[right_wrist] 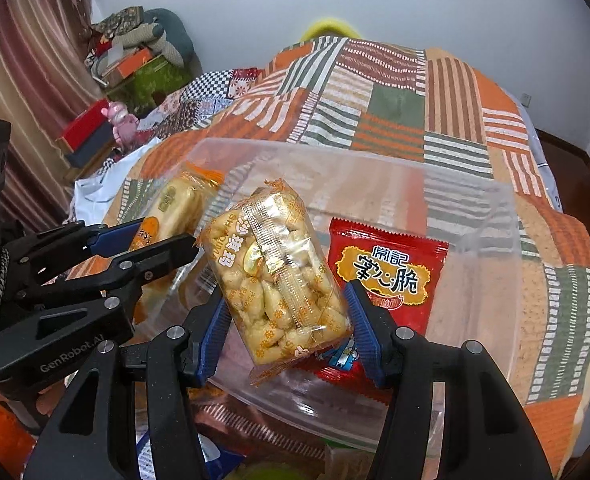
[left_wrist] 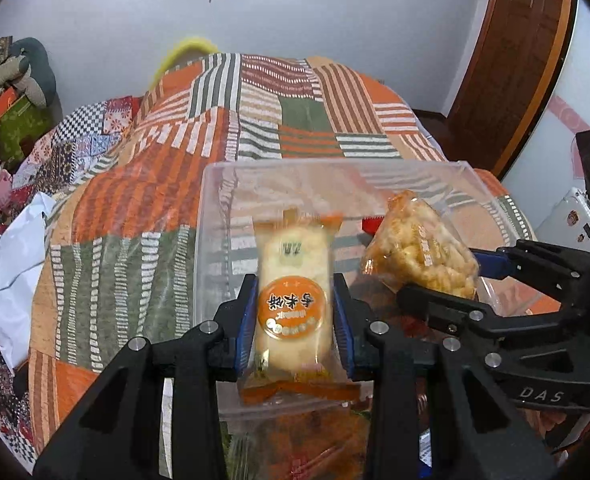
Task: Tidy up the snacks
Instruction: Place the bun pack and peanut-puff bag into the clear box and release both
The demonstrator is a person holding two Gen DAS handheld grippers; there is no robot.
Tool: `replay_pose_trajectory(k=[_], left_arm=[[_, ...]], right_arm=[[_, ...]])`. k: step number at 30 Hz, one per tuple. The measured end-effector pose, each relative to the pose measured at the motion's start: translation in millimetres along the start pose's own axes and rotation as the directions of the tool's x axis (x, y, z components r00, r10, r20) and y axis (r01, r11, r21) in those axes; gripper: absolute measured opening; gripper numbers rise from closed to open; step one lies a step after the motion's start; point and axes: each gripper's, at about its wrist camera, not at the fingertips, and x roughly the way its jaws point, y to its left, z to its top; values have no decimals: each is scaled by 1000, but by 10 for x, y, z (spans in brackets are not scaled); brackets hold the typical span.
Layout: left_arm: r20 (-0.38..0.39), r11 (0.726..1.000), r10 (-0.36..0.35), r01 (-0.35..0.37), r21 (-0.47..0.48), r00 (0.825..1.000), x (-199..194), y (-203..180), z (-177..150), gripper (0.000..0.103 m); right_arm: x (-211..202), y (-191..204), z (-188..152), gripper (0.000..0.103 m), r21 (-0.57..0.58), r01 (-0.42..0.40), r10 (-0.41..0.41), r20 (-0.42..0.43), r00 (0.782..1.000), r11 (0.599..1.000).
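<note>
Two snack packets are held over the clear plastic bin (left_wrist: 491, 200), one in each of my grippers. My left gripper (left_wrist: 297, 316) points forward and slightly down over the bin's near-left part; its blue-padded fingers (left_wrist: 247, 320) are clamped on the sides of the rice cracker packet (left_wrist: 293, 292), which stands lengthwise between them, orange round label facing up. My right gripper (right_wrist: 287, 324) reaches in beside it, its fingers (right_wrist: 365, 332) clamped on the puffed snack packet (right_wrist: 279, 280), a clear wrapper with gold print, tilted with its top leaning left. In the left wrist view the right gripper (left_wrist: 455, 276) enters from the right edge, holding that puffed snack packet (left_wrist: 419, 256) up above the bin interior. In the right wrist view my left gripper (right_wrist: 155, 240) comes in from the left with the rice cracker packet (right_wrist: 175, 208).

One red snack packet (right_wrist: 383, 272) lies flat on the bin floor, just right of my right gripper. The bin sits on a bed covered by a striped patchwork quilt (left_wrist: 255, 120).
</note>
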Motion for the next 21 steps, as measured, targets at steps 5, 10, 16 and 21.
replay_pose_trajectory(k=[5, 10, 16, 21], left_arm=[[5, 999, -4, 4, -39, 1000, -68, 34, -22, 58], [37, 998, -12, 14, -54, 999, -292, 54, -12, 60], [95, 999, 3, 2, -52, 995, -682, 74, -29, 66], [117, 999, 24, -19, -46, 993, -932, 139, -100, 71]], right_arm=[[-84, 8, 16, 55, -5, -1, 1, 29, 1000, 1000], [-270, 21, 6, 62, -21, 22, -20, 74, 997, 1000], [-595, 31, -71, 70, -34, 50, -45, 145, 988, 998], [-862, 24, -172, 75, -37, 78, -68, 203, 977, 996]])
